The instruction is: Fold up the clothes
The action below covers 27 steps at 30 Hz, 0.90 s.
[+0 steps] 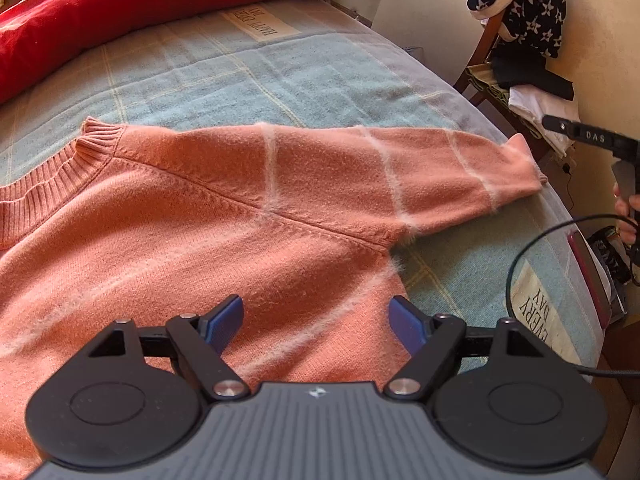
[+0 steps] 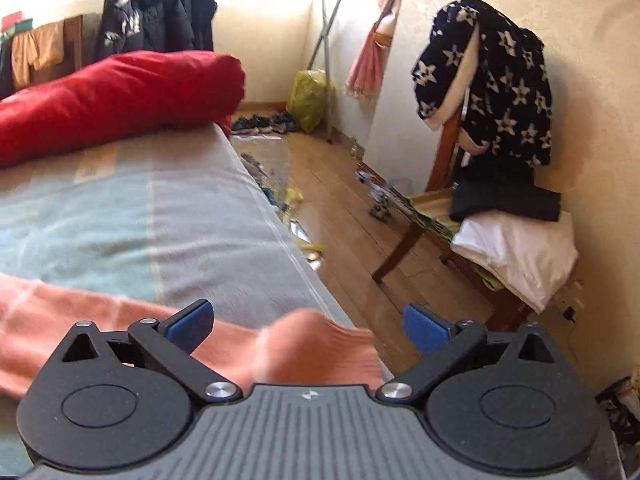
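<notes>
Down at the near edge of the left wrist view, the left gripper [image 1: 318, 322] stood with its jaws wide apart and nothing between the blue pads [image 1: 224, 324], tilted down over the body of a salmon-pink sweater [image 1: 168, 240]. The sweater lay flat on the bed [image 1: 240, 76], ribbed collar toward the left, one sleeve [image 1: 360, 172] stretched out toward the right edge of the mattress, crossed by thin fuzzy white stripes. Its lower body and far side were cut off by the frame.

The right gripper [image 2: 308, 330] was spread wide too, with the sleeve's cuff [image 2: 312, 344] below and between its fingers but clamped by neither pad. In the left wrist view only a slice of that tool [image 1: 592, 140] showed at the right border, white letters "DAS" readable on it, with fingertips [image 1: 626, 208] of the hand around its handle and a black cable [image 1: 520, 256] looping down.

On the blue-green checked blanket two printed labels lay upside down or sideways; the nearer one [image 1: 536, 312] read "EVERY DAY", the farther one [image 1: 260, 24] seemed to read "HAPPY EVERY DAY". A red duvet [image 2: 112, 96] was bunched at the far end. Beside the bed a wooden chair [image 2: 404, 240] carried a star-patterned dark garment [image 2: 508, 92] and folded white cloth [image 2: 520, 256]. The right wrist view was blurred, so the clutter on the floor was hard to make out.
</notes>
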Motion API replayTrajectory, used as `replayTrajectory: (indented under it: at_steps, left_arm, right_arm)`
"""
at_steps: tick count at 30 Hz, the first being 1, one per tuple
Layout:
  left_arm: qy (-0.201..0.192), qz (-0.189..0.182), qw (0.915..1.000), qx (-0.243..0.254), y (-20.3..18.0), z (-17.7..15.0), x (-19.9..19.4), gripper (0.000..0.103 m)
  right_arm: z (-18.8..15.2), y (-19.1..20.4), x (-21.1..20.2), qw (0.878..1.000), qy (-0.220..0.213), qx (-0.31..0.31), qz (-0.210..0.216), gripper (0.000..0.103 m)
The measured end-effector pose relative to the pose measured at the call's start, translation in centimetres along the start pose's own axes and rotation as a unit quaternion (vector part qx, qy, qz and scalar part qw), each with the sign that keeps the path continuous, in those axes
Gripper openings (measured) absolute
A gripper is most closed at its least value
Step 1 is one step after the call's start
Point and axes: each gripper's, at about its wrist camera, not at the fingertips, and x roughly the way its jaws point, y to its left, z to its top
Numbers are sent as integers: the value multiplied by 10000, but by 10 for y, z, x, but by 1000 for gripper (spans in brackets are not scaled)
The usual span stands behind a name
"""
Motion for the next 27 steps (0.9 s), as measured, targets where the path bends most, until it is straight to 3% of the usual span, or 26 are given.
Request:
replayTrajectory:
  at_steps: [4, 11, 14, 17, 21, 27]
  left_arm:
    - [-49, 101, 9999, -103, 5, -3, -3, 80]
    - [-148, 580, 9966, -559, 46, -20, -24, 80]
    - [-222, 862, 9913, -973, 73, -28, -36, 80]
    - [-304, 1051, 9852, -1322, 94, -36, -46, 80]
    - [-399, 1272, 9782, -1592, 114, -47, -55, 80]
    - [-441, 1368, 9705, -1935, 134, -63, -60, 80]
  right_arm:
    - [7, 34, 18, 9915, 333, 138, 1251, 103]
    - [2, 110, 34, 9700, 592, -447, 2315, 101]
    - [20, 141, 43, 9585, 542, -678, 2716, 101]
    - [40, 178, 54, 9484, 437, -968, 2989, 98]
    - [59, 232, 78, 9349, 548, -1404, 3214, 86]
    - [55, 282, 95, 9086, 830, -1987, 3579, 79]
